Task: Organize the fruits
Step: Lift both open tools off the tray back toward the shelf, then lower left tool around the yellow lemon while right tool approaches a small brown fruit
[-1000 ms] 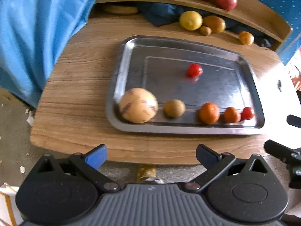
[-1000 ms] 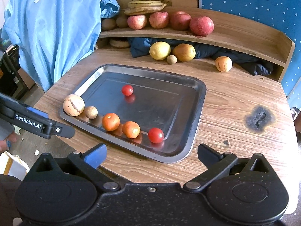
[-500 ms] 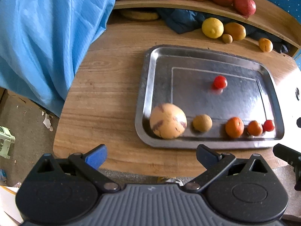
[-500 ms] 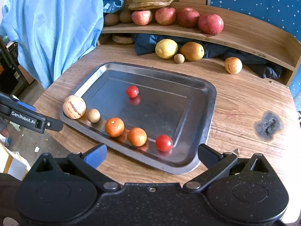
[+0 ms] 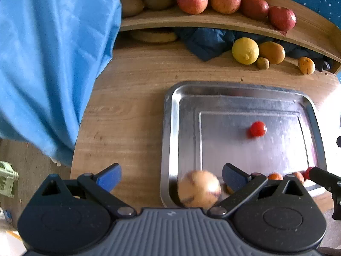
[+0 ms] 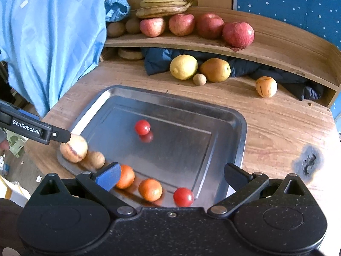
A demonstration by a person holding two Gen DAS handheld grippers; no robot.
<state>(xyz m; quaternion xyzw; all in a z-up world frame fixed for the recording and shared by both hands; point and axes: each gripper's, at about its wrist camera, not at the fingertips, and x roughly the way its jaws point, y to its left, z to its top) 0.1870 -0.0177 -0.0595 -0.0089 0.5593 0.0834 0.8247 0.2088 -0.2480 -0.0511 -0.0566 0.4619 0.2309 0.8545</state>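
We hold two pairs of tongs over a wooden table (image 6: 277, 115). The left tongs (image 5: 171, 176) are released, jaws spread wide and holding nothing. Between their fingers, nearer the right one, we see a pale striped melon (image 5: 199, 188) in the near left corner of a steel tray (image 5: 170, 132); in the right wrist view, a finger (image 6: 57, 135) of the left tongs overlaps the melon's upper edge, and we cannot tell whether it touches. The right tongs (image 6: 171, 176) are also released, jaws wide apart and empty, above the tray's near edge.

Along that near edge we find a row of fruit: the melon, a small brown fruit (image 6: 97, 160) just beside it, two oranges (image 6: 125, 176) (image 6: 150, 189), and a red tomato (image 6: 183, 196). A second tomato (image 6: 142, 127) lies alone near the tray's middle, well apart from the row.

Behind the tray, on the table, we note a lemon (image 6: 183, 67), a pear (image 6: 215, 70), a small brown ball-shaped fruit (image 6: 199, 79) between them, and a second striped melon (image 6: 266, 86) further right. Dark blue cloth (image 6: 157, 60) lies under a curved wooden shelf (image 6: 277, 42). The shelf carries four red apples (image 6: 238, 34), bananas (image 6: 166, 5) and brown fruit at its left end. A light blue sheet (image 6: 53, 38) hangs at the left.
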